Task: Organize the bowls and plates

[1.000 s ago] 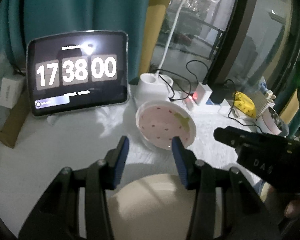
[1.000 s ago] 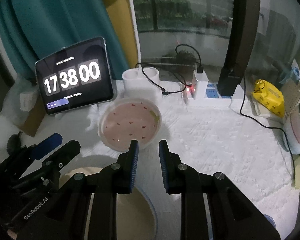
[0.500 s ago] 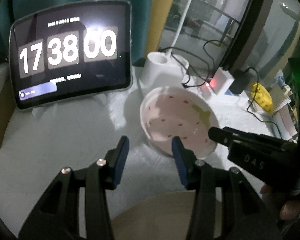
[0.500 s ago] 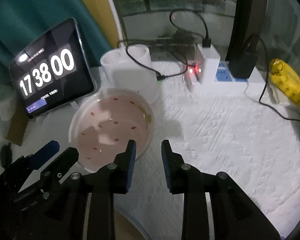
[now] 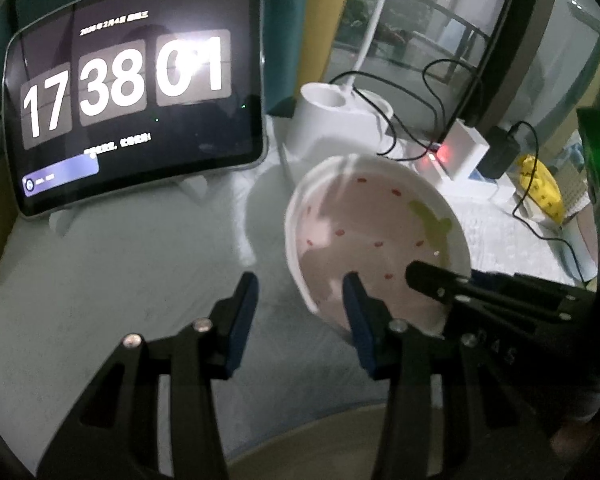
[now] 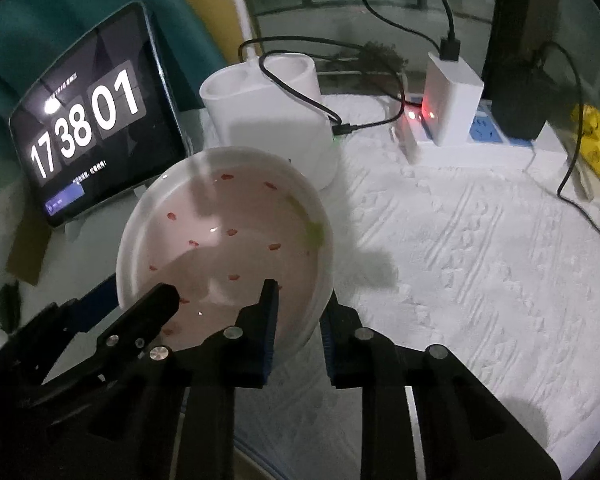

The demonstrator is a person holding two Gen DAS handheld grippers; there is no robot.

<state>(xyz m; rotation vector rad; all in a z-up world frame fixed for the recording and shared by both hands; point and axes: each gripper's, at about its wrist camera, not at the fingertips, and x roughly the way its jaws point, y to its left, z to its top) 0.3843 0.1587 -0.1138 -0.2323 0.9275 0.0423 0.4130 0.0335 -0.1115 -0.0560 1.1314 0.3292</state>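
A white plate with a pink, red-speckled face (image 5: 376, 240) (image 6: 228, 240) lies on the white cloth. My right gripper (image 6: 299, 312) straddles its near right rim, one finger inside and one outside. Its jaws are closing, and I see no firm pinch. My left gripper (image 5: 300, 300) stands open across the near left rim, its right finger (image 5: 356, 312) over the plate and its left finger on the cloth side. Each gripper shows in the other's view: the right gripper (image 5: 420, 276) and the left gripper (image 6: 138, 288). A beige plate (image 5: 340, 440) peeks in at the bottom edge.
A tablet clock (image 5: 136, 92) leans at the back left. Behind the plate stands a white lamp base (image 6: 268, 120), with a cabled power strip and charger (image 6: 452, 100) to its right. A yellow packet (image 5: 540, 188) lies far right. Bare cloth (image 6: 480, 260) spreads to the right.
Both grippers came down and forward from above the beige plate to the pink plate. The right fingers now flank its rim. The clock shows one second later.
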